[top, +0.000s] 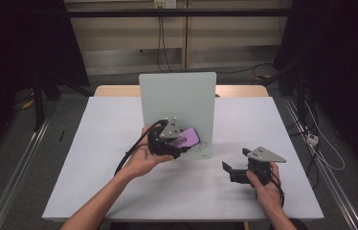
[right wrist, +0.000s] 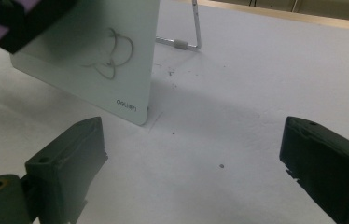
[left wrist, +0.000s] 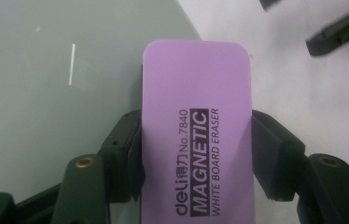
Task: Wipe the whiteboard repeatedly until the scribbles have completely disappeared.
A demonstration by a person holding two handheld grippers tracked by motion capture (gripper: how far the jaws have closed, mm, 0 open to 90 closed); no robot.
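Observation:
A purple magnetic whiteboard eraser (top: pixel 189 138) (left wrist: pixel 196 79) is clamped by its long sides in my left gripper (top: pixel 174 145) (left wrist: pixel 196 144), which is shut on it. The eraser is held against the lower part of a small upright whiteboard (top: pixel 177 103) (left wrist: pixel 46 70) (right wrist: pixel 93 70). A dark scribble (top: pixel 201 146) (right wrist: pixel 112 53) sits near the board's lower right corner, just right of the eraser. My right gripper (top: pixel 235 160) (right wrist: pixel 193 140) rests low on the table to the right of the board, open, nothing between its jaws.
The board stands on a thin metal leg (right wrist: pixel 196 28) on a white table sheet (top: pixel 119 191). Dark crumbs (right wrist: pixel 221 165) dot the sheet by the board's corner. The table's wooden back edge (top: pixel 244 90) lies behind the board.

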